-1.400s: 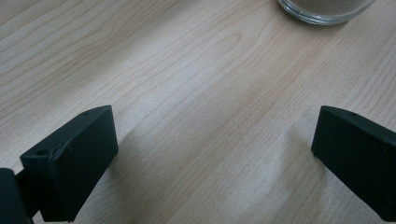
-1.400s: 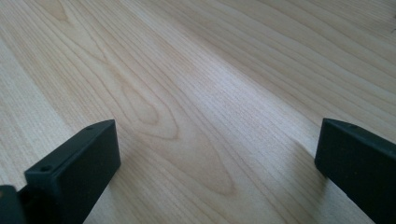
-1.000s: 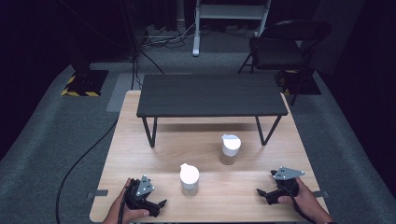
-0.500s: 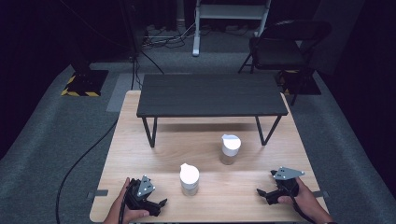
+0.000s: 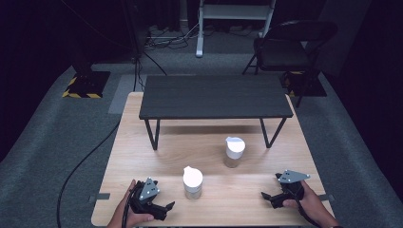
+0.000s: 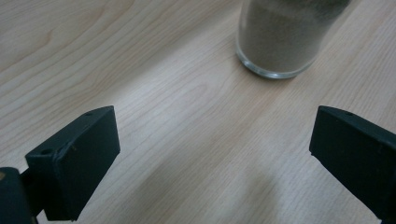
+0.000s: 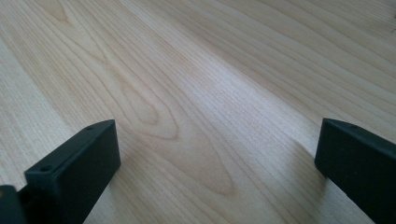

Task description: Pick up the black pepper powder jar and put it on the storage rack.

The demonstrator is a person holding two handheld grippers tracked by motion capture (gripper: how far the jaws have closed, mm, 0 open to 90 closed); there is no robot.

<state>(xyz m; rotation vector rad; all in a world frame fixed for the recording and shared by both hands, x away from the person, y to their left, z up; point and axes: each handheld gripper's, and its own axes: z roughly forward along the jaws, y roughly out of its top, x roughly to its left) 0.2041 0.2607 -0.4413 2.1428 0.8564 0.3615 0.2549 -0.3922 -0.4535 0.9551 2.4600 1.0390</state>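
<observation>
1. Compared with the earlier high views, I see no change: both grippers rest where they were.
2. Left gripper [image 5: 167, 206]: jaws apart, empty, near jar [image 5: 193, 182] just ahead.
3. Right gripper [image 5: 265, 196]: jaws apart, over bare table [image 5: 237, 202].
4. Far jar [image 5: 234, 152] stands untouched; I judge no approach begun.

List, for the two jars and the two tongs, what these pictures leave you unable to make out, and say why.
- Near jar, left gripper view: its lid and upper body are cut off by the top edge.
- Far jar, high view: contents too small to tell.
- Left tongs, high view: their opening is too small and dark to judge; the left gripper view shows the jaws wide apart.
- Right tongs, high view: likewise; the right gripper view shows them open over the bare table.
</observation>
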